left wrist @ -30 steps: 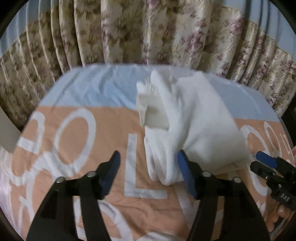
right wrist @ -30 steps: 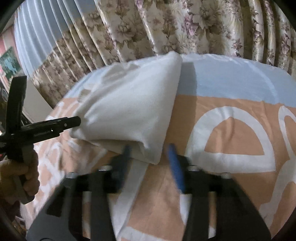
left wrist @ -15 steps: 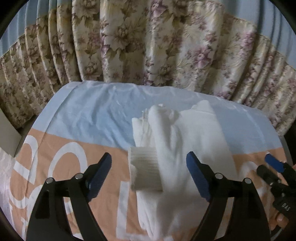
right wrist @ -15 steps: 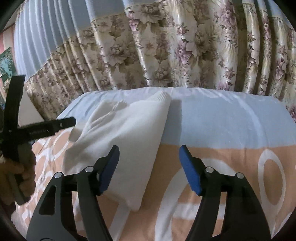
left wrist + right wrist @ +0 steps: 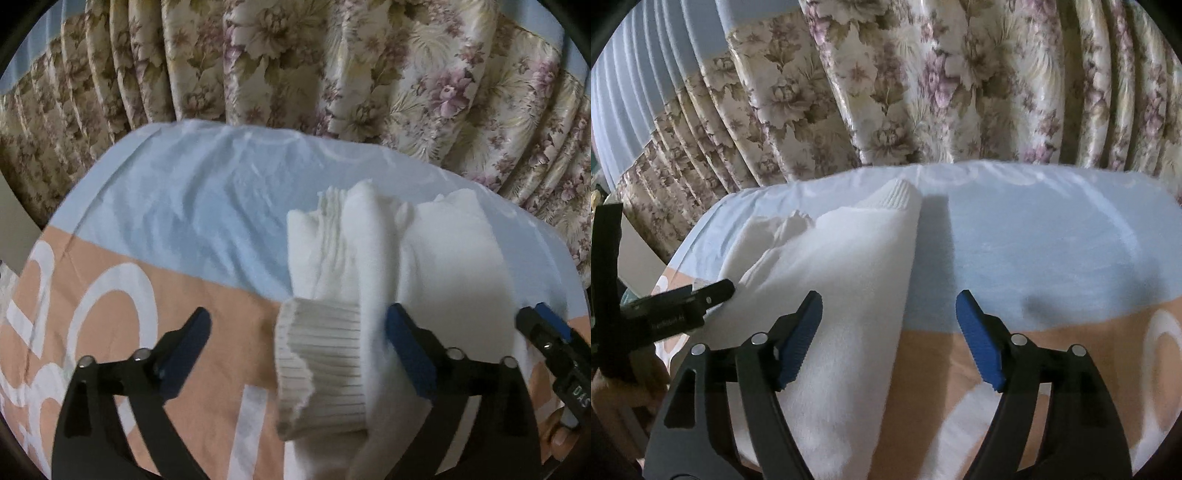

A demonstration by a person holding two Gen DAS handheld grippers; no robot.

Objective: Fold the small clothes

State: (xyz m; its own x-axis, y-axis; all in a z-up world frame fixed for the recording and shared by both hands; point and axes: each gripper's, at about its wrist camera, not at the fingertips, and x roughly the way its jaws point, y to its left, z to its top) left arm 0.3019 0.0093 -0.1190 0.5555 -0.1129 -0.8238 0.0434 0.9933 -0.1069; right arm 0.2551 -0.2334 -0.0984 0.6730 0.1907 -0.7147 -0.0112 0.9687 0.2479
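In your left wrist view, your left gripper has just been opening and stands wide with nothing pinched, while the folded white garment lies on the bedsheet, its long axis running away toward the curtain, ribbed cuff nearest you. In your right wrist view, your right gripper, also just opening, hovers apart over the garment's right edge, its far ribbed end pointing at the curtain.

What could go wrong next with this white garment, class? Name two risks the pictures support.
1. The ribbed cuff sticks out loose between the open left gripper fingers; it may flop out and undo the fold.
2. The right gripper stands open over the white garment edge; closing there could snag and drag it across the sheet.
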